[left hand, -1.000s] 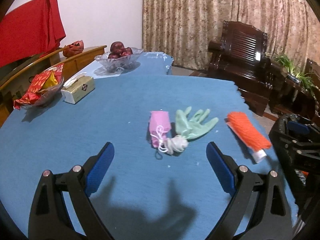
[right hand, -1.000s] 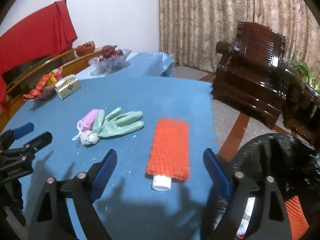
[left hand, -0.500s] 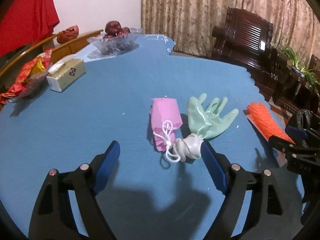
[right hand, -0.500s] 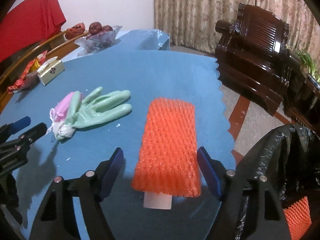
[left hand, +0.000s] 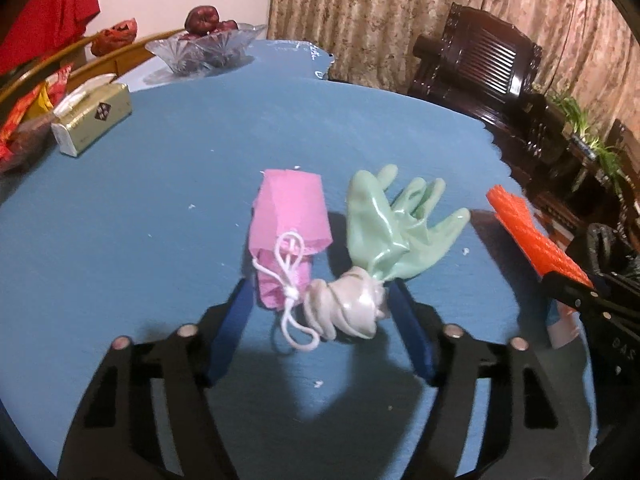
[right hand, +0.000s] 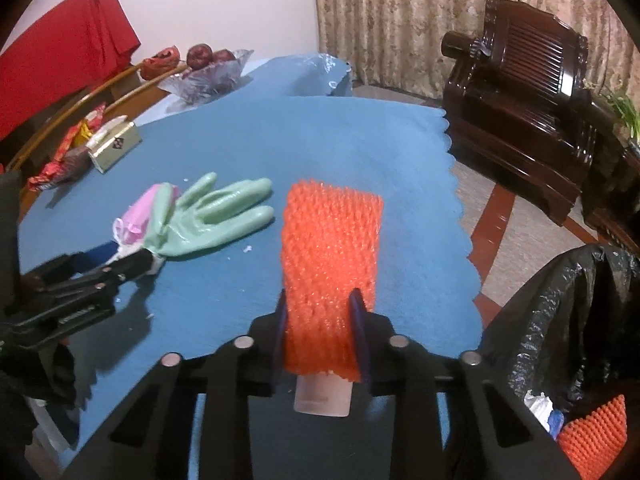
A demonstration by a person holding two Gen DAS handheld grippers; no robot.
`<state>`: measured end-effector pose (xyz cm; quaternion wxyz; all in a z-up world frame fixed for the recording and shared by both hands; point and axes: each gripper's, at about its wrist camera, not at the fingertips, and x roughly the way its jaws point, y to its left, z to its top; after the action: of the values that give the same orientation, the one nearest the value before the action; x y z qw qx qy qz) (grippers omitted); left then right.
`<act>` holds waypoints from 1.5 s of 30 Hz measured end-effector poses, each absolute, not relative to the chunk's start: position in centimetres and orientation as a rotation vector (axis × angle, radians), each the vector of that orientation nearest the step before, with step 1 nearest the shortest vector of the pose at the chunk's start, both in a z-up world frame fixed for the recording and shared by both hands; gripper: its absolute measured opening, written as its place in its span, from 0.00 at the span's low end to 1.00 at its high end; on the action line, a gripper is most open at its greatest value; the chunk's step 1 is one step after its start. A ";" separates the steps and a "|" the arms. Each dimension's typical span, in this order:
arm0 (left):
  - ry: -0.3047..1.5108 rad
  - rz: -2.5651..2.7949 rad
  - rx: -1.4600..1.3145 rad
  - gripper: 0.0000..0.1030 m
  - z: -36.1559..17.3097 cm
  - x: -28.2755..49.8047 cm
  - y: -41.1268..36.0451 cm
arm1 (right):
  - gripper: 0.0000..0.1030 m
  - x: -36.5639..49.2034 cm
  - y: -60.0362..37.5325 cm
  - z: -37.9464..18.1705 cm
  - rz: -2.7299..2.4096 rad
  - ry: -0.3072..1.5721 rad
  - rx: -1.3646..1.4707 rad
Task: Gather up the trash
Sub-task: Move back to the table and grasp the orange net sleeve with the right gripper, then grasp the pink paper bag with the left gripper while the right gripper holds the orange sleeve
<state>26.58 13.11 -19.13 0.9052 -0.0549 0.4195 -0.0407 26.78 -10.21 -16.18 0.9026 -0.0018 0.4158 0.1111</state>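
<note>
Right gripper (right hand: 320, 334) clamped on orange foam net (right hand: 330, 264) beside trash bag (right hand: 560, 320), ready for dropping | left gripper (left hand: 320, 320) half-open around green glove (left hand: 384, 232) cuff, left of net

Round table (left hand: 160, 184) w/ blue scalloped cloth (right hand: 320, 132). On it, center: pink pouch (left hand: 290, 224) w/ white cord, just beside a pale green rubber glove (left hand: 394, 226), cuff bunched. Near right edge: orange foam net sleeve (right hand: 330, 264) over a white tube. Far left: gold tissue box (left hand: 94, 118), dish of red-wrapped snacks (left hand: 24, 120). Far side: glass bowl (left hand: 204, 50) of dark red fruit. Small white crumbs scattered on cloth.
</note>
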 end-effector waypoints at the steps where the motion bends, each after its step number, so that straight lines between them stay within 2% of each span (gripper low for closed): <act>1: 0.870 -0.099 -0.125 0.55 -19.1 26.5 13.1 | 0.16 26.7 -10.2 -16.0 0.239 0.852 -0.001; 3: 0.869 -0.120 -0.127 0.41 -19.0 26.3 12.9 | 0.15 26.3 -10.1 -15.5 0.253 0.839 0.003; 4: 0.868 -0.127 -0.123 0.38 -19.0 26.2 12.7 | 0.15 26.2 -10.0 -15.3 0.261 0.832 0.007; 18: 0.831 -0.102 -0.175 0.35 -16.7 21.9 14.0 | 0.14 23.6 -9.6 -12.8 0.311 0.776 0.040; 23: 0.863 -0.111 -0.202 0.41 -16.8 20.6 14.7 | 0.14 22.8 -9.0 -12.7 0.327 0.783 0.037; 28: 0.870 -0.103 -0.189 0.56 -17.0 19.3 15.2 | 0.14 22.1 -8.4 -13.4 0.330 0.804 0.030; 35: 0.849 -0.072 -0.182 0.60 -16.8 19.3 16.3 | 0.14 21.6 -8.1 -13.7 0.328 0.811 0.033; 41: 0.857 -0.062 -0.182 0.49 -17.1 21.5 17.3 | 0.14 21.7 -7.9 -13.8 0.329 0.807 0.025; 44: 0.877 -0.066 -0.170 0.36 -17.7 22.7 17.4 | 0.14 22.2 -7.7 -13.7 0.329 0.806 0.021; 45: 0.887 -0.071 -0.170 0.29 -18.1 23.0 17.4 | 0.14 22.3 -7.6 -13.8 0.330 0.807 0.020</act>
<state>23.00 17.39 -18.08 0.8992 -0.0820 0.4283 -0.0343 22.25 -7.57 -13.76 0.9064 0.0098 0.3908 0.1600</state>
